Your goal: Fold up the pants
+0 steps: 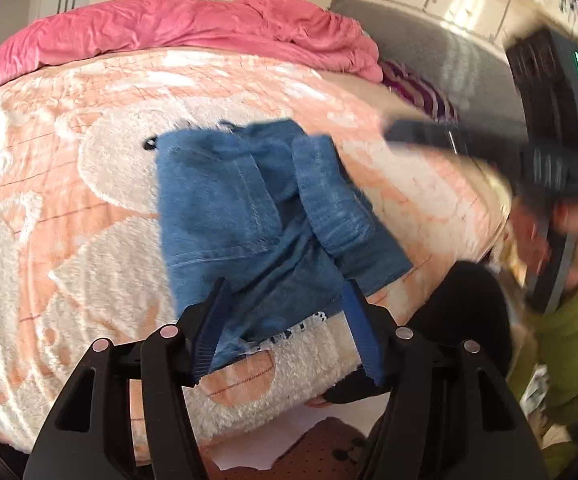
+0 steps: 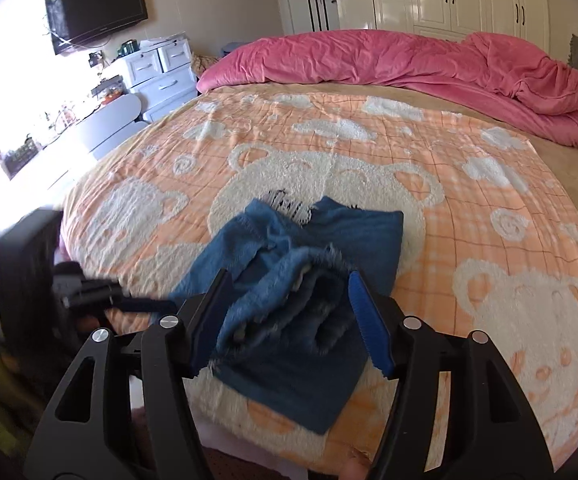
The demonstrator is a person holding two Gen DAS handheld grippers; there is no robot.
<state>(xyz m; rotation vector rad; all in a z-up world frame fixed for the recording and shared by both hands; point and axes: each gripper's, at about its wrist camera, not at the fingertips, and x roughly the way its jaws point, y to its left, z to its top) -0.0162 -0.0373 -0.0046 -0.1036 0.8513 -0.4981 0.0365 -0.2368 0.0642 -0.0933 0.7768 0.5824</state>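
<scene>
Both tools (image 1: 285,328) (image 2: 289,320) agape above jeans (image 1: 257,220) (rumpled).

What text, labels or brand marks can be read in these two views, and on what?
None can be read.
TV on the wall: any brand mark on its lower edge is too small to read.
Dark marks on the bear blanket beside the blue pants: partly covered and blurred, unreadable.
Left gripper and right gripper: no print seen.
</scene>
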